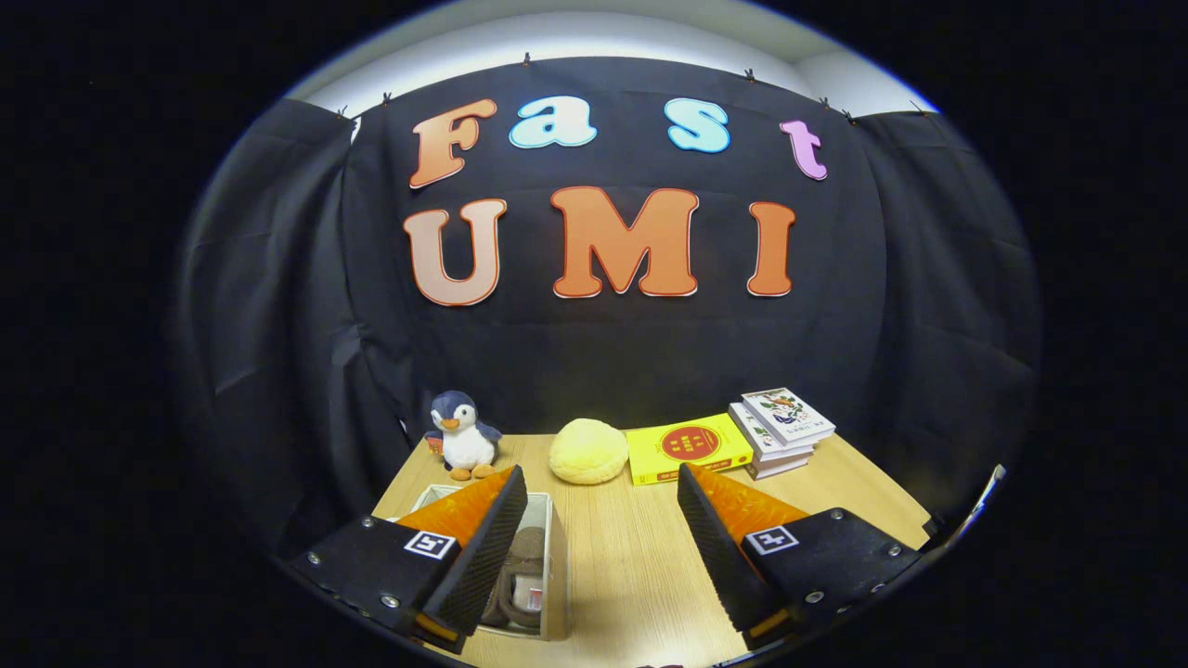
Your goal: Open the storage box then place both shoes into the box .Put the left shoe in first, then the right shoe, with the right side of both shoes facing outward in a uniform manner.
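A plush penguin (461, 434) stands at the far left of the wooden tabletop (631, 566), close to the draped black cloth wall (278, 325). Nearer, a clear storage box (541, 557) sits partly hidden behind the left finger (483, 547); through its transparent wall a brown shoe (520, 571) lies inside, its shape hard to make out and its toe and heel impossible to tell apart. Whether a lid is on the box cannot be told. The gripper (599, 547) hangs above the tabletop with its fingers spread wide and nothing between them, their ribbed inner faces turned toward each other across bare pale woodgrain. Beyond the fingers, a soft, round yellow cushion (587, 451) rests mid-table, just beside a flat yellow box (689, 448) with a red circle on its top. A short stack of books (780, 430) lies at the far right, a corner overlapping the yellow box. The tabletop's right edge runs near the cloth, and its near right corner is cut off behind the right finger (719, 547).
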Demonstrator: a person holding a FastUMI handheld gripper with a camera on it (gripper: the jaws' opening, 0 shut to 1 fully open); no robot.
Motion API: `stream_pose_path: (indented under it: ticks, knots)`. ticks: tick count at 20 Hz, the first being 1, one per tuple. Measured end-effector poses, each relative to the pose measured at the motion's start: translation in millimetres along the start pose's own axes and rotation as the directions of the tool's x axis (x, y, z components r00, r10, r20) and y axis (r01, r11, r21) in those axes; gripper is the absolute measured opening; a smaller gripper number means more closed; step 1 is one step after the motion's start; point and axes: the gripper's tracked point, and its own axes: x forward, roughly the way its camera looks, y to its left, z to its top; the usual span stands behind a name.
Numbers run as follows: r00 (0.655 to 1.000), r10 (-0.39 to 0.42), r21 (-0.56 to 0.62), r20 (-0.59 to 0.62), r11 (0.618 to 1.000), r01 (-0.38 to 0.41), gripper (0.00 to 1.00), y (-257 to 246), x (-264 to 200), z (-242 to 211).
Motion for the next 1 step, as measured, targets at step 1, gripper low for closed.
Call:
stream_pose_path:
  ticks: [1]
  knots:
    - [1.000,-0.001,0.010,-0.003,1.000,0.001,0.97,-1.7,-1.3,-0.5]
